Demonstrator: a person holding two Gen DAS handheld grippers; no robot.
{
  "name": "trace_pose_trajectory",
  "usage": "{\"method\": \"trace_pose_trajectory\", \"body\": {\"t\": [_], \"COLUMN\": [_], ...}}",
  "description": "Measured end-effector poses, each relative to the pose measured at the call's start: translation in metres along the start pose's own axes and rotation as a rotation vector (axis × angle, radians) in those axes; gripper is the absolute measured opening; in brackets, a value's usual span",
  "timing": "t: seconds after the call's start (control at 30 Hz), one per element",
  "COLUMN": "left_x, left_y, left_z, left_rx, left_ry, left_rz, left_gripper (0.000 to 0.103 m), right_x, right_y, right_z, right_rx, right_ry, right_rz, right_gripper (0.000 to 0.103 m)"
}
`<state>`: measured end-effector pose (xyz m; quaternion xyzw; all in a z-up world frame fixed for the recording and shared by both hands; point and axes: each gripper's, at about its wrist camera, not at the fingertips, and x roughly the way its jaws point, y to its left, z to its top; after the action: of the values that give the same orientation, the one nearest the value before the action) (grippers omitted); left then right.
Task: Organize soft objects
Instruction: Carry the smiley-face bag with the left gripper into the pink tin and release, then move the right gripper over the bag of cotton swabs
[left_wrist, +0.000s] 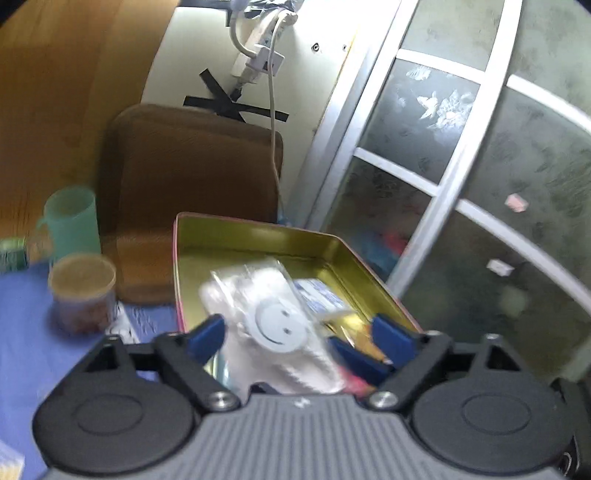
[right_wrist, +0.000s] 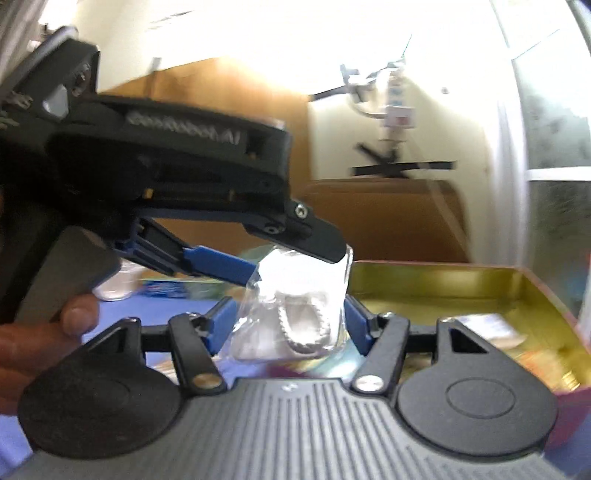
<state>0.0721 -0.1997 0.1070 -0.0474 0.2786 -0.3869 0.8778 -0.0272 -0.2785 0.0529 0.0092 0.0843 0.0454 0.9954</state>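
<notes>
Hanging over the gold tin (right_wrist: 443, 284), a clear packet (right_wrist: 295, 314) sits between both claws: left claw (left_wrist: 295, 336) spread around it, right claw (right_wrist: 291, 317) pinching it. Slick plastic could slip, missing the tin.

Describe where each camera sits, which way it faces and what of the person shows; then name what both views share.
Left wrist: on the left gripper, looking along its fingers down into the gold-lined tin; its own fingers show either side of the clear packet.
Right wrist: on the right gripper, facing nearly level towards the wall; its fingers flank the packet, and the left gripper and left hand reach in from the left.
Shared: packet, tin, black tape cross on the wall.
</notes>
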Motion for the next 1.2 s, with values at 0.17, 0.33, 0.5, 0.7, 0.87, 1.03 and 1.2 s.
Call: {"method": "trace_pose_trajectory", "body": {"t": [0.17,0.33,0.5,0.7,0.87,1.03,1.2], "left_x": [0.012,-0.019,-0.066,-0.114,-0.118,-0.120,-0.117], "left_y": [0.018,0.053,0.112,0.166,0.193,0.200,0.194], "left_z": [-0.009,-0.030,-0.053,-0.090,-0.112,-0.122,-0.124], "left_rx": [-0.071,-0.105,-0.228,-0.277,-0.272,-0.268,-0.245], "left_ry": [0.019,-0.002,-0.048,-0.071,-0.029,-0.019,-0.008], "left_rz": [0.058,0.130,0.259,0.479,0.605,0.671,0.695], "left_gripper": [0.094,0.094,0.094,0.094,0.094,0.094,0.094], "right_x": [0.025,0.010,0.000,0.010,0.043,0.071,0.086], "right_y": [-0.039,-0.048,-0.018,0.043,0.076,0.090,0.091], "right_z": [-0.011,-0.021,-0.016,-0.017,-0.027,-0.035,-0.041], "right_rx": [0.020,0.083,0.082,0.022,0.005,0.020,0.037], "right_ry": [0.046,0.022,-0.015,0.071,0.223,0.322,0.352], "right_rz": [-0.209,-0.192,-0.083,0.154,0.245,0.216,0.157], "right_gripper": [0.070,0.070,0.069,0.069,0.070,0.080,0.085]}}
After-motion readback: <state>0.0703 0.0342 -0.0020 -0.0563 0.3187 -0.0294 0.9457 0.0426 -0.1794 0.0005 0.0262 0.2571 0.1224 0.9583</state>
